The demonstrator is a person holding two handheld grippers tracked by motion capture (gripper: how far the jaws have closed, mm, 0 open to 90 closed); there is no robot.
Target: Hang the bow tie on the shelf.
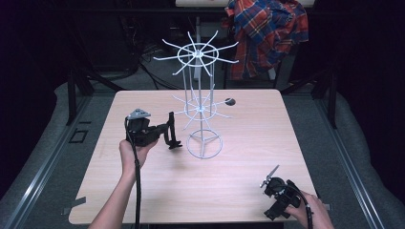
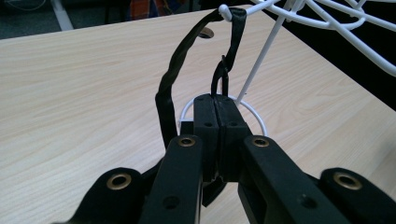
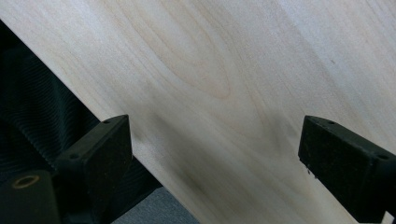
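A white wire rack (image 1: pixel 200 109) with two tiers of hooked prongs stands at the middle of the wooden table (image 1: pixel 239 157). My left gripper (image 1: pixel 166 131) is just left of it, shut on a black strap loop (image 1: pixel 171 125). In the left gripper view the jaws (image 2: pixel 215 100) are pressed together on the strap (image 2: pixel 166 88), whose top lies over the ball tip of a white prong (image 2: pixel 224 10). My right gripper (image 1: pixel 273 210) rests at the table's front right edge, and its fingers (image 3: pixel 98 149) stand wide apart over bare wood with nothing between them.
A small dark round spot (image 1: pixel 230 101) lies on the table right of the rack. A plaid shirt (image 1: pixel 267 33) hangs behind the table. The rack's base ring (image 1: pixel 204 144) sits close to the strap. Dark carpet (image 1: pixel 43 157) surrounds the table.
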